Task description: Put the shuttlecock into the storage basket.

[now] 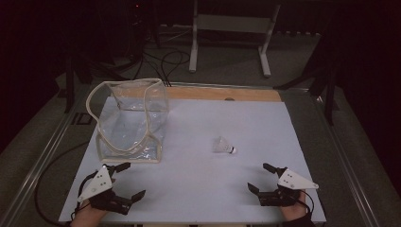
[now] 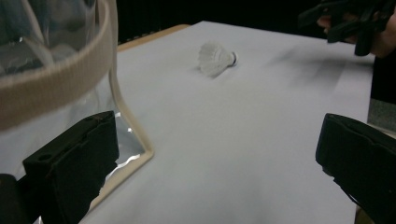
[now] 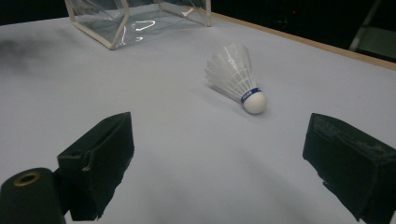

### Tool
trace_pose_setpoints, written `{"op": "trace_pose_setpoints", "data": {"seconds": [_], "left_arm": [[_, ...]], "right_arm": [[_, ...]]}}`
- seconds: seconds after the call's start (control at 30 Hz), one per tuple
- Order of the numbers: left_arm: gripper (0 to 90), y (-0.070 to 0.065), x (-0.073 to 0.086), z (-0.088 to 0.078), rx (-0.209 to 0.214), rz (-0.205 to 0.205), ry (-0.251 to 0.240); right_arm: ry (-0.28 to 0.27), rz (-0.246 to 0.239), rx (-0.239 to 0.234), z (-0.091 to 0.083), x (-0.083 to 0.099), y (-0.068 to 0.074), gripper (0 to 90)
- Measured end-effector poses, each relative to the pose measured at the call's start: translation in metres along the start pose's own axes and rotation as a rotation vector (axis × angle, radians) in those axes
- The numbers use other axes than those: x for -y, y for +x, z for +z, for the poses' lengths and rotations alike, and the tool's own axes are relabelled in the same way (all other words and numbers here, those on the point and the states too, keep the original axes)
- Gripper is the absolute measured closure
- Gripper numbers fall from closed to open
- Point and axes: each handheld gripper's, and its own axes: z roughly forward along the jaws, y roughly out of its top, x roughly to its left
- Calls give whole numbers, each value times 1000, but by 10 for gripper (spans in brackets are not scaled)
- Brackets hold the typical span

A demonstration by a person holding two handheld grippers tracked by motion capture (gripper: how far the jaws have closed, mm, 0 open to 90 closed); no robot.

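1. White feather shuttlecock (image 3: 238, 77) lies on its side mid white worktop (image 1: 198, 189), well apart from the clear plastic bag with beige trim (image 1: 130, 120).
2. Right gripper (image 1: 267, 178) and left gripper (image 1: 126, 180): jaws wide, empty.
3. Probably super light, feathers fragile; I'd pinch the round cork.

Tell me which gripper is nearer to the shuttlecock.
Right. The right gripper sits just below and to the right of the shuttlecock, jaws open toward it. The left gripper is farther off at the table's left, beside the clear bag.
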Motion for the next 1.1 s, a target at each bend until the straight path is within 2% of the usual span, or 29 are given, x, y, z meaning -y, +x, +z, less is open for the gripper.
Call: {"op": "trace_pose_setpoints", "data": {"seconds": [0.17,0.27,0.4,0.53,0.6,0.8,0.97,1.03,1.1], "left_arm": [[3,-2,-12,2,13,16,9],[3,-3,-18,4,23,34,31],[3,-2,-24,5,41,27,51],[3,-1,-30,8,44,37,80],[3,-2,-34,10,44,38,106],[3,-5,-45,18,91,14,168],[3,-8,-55,26,106,29,215],[3,-11,-60,31,105,47,251],[3,-13,-63,35,98,54,255]], "right_arm": [[0,-4,0,0,-1,1,86],[0,-3,-2,0,-1,0,86],[0,-3,-5,0,-1,0,86],[1,-1,-6,0,-1,1,86],[0,-1,-10,0,-2,1,86],[2,0,-14,1,-2,1,86],[0,1,-16,1,-2,1,86],[0,0,-14,0,-2,2,86],[-2,0,-16,0,-2,2,86]]}}
